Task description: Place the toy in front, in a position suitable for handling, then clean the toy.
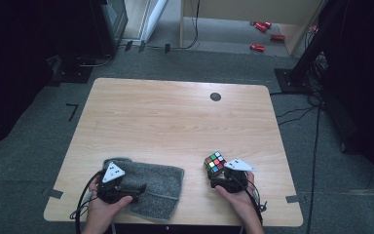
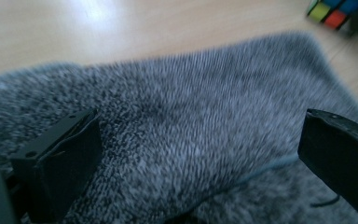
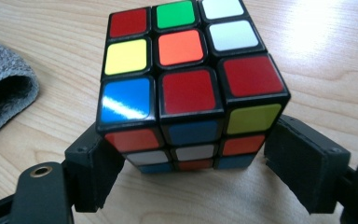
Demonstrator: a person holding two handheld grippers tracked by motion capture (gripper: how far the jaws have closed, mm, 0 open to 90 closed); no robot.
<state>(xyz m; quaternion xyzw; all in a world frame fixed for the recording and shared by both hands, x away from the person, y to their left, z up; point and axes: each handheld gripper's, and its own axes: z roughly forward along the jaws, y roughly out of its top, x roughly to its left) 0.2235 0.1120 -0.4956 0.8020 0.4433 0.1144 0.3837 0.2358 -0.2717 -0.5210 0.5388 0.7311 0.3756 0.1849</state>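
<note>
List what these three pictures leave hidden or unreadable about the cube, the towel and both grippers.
- Puzzle cube: far faces turned away in the right gripper view; stickers tiny in the high view.
- Right gripper: its right pad's contact with the cube is unclear.
- Grey towel: blurred and cut by edges in the left gripper view.
- Left gripper: jaws dark, small in the high view.

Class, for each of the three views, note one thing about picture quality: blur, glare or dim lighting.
High view: dim, dark at both sides. Left gripper view: grey towel smeared by blur, glare patch on the table. Right gripper view: sharp; glare streak on the cube's blue sticker.
</note>
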